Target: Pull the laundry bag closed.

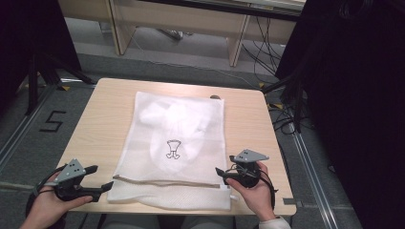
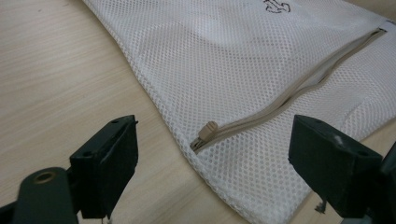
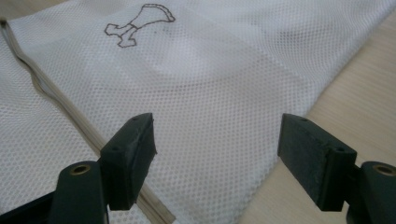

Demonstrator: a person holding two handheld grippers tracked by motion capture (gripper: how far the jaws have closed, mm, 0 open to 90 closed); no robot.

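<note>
- The left gripper (image 1: 102, 177) is hovering with jaws spread wide and nothing between them, just off the near left corner of a white mesh laundry bag (image 1: 179, 143).
- The right gripper (image 1: 223, 174) is waiting with jaws equally wide and empty, sitting at the bag's near right edge, held in the person's right hand (image 1: 255, 193).
- The laundry bag is lying flat at the middle of the wooden table (image 1: 95, 119), reaching to its near edge, with a beige zipper (image 1: 167, 181) running across its near end.
- A pale garment (image 1: 176, 124) is showing faintly through the mesh, beneath a small printed emblem (image 1: 173, 149).
- The bag is looking light, soft and limp; it will likely be sagging and bunching when lifted, so pinching a seamed corner or the stiffer zipper tape is seeming the surest hold.
- The left gripper view is revealing the zipper pull (image 2: 208, 130) parked at the zipper's left end, too small to make out from the high view.
- The right gripper view is showing the mesh weave and the bag's right edge (image 3: 299, 116) lying between its own jaws' line of sight.
- The high view is giving both grippers' places relative to the bag.
</note>
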